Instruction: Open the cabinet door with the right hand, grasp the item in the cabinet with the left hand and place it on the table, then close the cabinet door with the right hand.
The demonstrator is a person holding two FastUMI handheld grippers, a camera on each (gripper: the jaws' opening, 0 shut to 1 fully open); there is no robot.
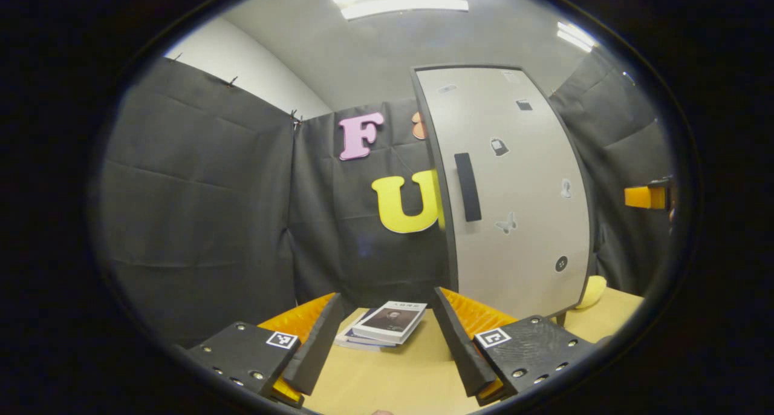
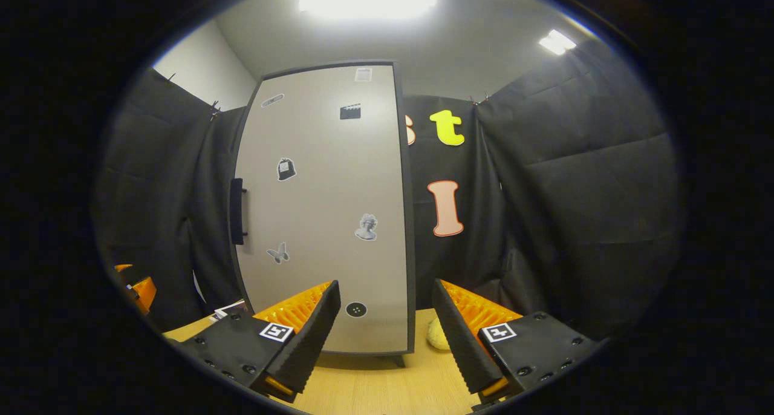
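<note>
The cabinet door [image 2: 326,209] is closed and stands on the table [image 2: 375,391] in the middle of the right gripper view, its dark handle [image 2: 236,211] on the left edge. The right gripper [image 2: 386,318] has its jaws wide apart, holding nothing. The left gripper [image 1: 387,330] is wide and empty too. Between its fingers lie some books [image 1: 387,324]. A yellow thing [image 2: 436,334], maybe a soft toy, peeks out beside the cabinet.

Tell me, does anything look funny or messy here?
Not much. The cabinet door is shut and straight. The books on the table are stacked a bit crookedly, the top one twisted. Something yellow peeks out beside the cabinet's foot; I can't tell what it is.
</note>
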